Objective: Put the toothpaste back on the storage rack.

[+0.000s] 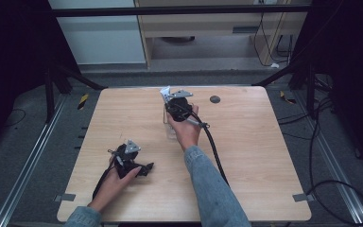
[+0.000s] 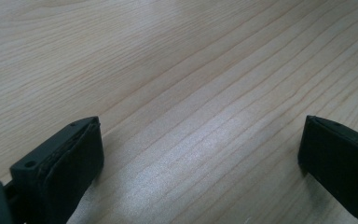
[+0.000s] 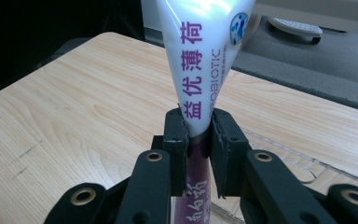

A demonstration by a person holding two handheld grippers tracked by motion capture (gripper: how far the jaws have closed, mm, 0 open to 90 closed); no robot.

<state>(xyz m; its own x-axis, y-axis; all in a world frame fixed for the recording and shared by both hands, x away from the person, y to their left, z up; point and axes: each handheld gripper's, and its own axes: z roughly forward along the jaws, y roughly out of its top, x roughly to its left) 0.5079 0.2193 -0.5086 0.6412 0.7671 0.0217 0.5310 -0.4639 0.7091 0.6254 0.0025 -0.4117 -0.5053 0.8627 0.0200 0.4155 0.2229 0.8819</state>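
The right gripper pinches a tube, its two black jaws pressed against the tube's narrow part where white gives way to purple. The tube stands upright between them, widening toward its flat crimped end at the top; purple Chinese characters and the word "PROBIOTIC" run along its white face, with a small round blue emblem near the top. Just beside the jaws in the right gripper view, the edge of a clear container lies on the table. In the high view the right gripper sits toward the far middle of the table, held by the person's right hand, with the tube showing as a pale shape at its far end and the black cable trailing back along the sleeve. A small dark disc lies on the wood near the far edge, apart from the gripper. The left gripper rests low at the near left of the table in the left hand, well apart from the tube. In the left gripper view its jaws stand spread wide, with bare wood between them.
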